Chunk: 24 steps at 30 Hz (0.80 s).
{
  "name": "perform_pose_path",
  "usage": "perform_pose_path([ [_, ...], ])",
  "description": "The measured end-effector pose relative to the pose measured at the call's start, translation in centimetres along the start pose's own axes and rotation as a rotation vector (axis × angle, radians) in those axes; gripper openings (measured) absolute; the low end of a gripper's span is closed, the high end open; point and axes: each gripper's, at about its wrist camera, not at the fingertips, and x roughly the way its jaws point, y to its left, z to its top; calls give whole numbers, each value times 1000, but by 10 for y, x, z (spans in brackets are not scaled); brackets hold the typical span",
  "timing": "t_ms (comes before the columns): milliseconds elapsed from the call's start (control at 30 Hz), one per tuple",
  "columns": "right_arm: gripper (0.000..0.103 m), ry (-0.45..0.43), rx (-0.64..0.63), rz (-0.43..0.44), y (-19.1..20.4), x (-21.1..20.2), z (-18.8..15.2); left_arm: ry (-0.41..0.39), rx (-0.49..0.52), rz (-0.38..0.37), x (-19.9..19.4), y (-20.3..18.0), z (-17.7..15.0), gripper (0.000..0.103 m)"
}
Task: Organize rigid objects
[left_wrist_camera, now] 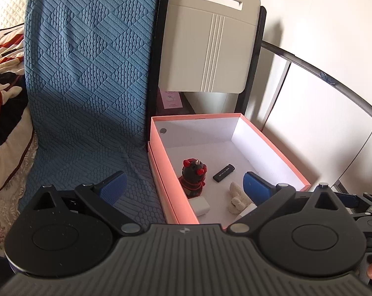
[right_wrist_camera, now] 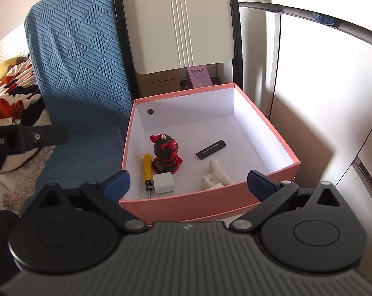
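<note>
Blue quilted seat cover point(left_wrist_camera: 87, 93) beside pink box point(right_wrist_camera: 210, 204) on white surface point(right_wrist_camera: 321, 123).

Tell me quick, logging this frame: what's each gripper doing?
Left gripper: open, holding nothing, at the pink box.
Right gripper: open, holding nothing, before the same box.
</note>
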Motion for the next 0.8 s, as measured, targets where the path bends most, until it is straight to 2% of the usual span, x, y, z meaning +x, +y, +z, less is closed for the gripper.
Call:
perform_pose_path([
  [800,103,4,-1,-3,0,2,-3,12,-5,3,6,-1,-3,102],
])
